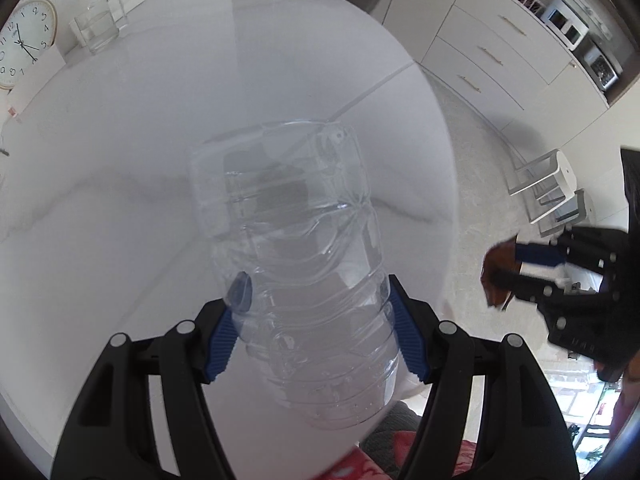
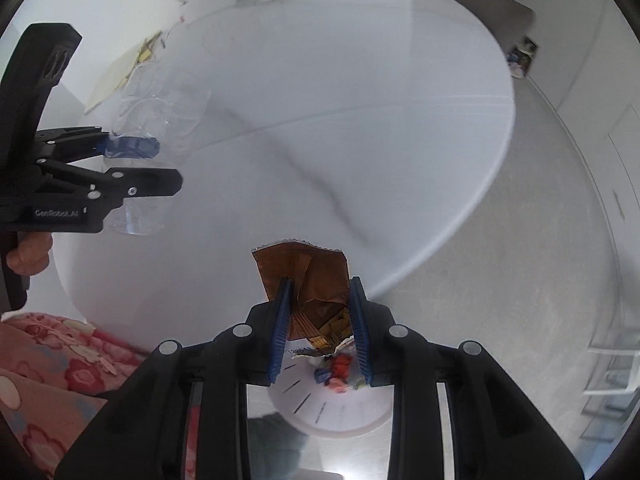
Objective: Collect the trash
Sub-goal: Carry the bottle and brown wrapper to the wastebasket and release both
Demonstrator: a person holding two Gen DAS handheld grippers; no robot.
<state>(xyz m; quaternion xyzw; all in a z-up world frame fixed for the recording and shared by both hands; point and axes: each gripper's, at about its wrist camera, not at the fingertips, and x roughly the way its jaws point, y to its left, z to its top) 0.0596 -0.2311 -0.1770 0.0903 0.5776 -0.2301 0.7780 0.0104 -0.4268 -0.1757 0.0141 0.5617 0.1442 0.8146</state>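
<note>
In the left wrist view, the left gripper (image 1: 320,320) is clamped around a clear, ribbed, empty plastic bottle (image 1: 296,256), its blue ridged pads (image 1: 222,340) pressing on both sides of the bottle's body; the bottle fills the centre of the frame, held above the round white marble-veined table (image 1: 120,200). At the right edge of that view the right gripper (image 1: 516,264) appears, gripping a brown crumpled snack wrapper (image 1: 496,276) over the pale floor. In the right wrist view, the same wrapper (image 2: 316,284) sits pinched between the closed-in blue pads (image 2: 280,332) at lower centre, its serrated top edge pointing up over the table's near rim. Below the wrapper is a white round bin (image 2: 332,408) with colourful scraps inside. A white wall clock (image 1: 24,42) stands at the upper left of the left view, with a clear glass container (image 1: 98,24) beside it on the table.
</note>
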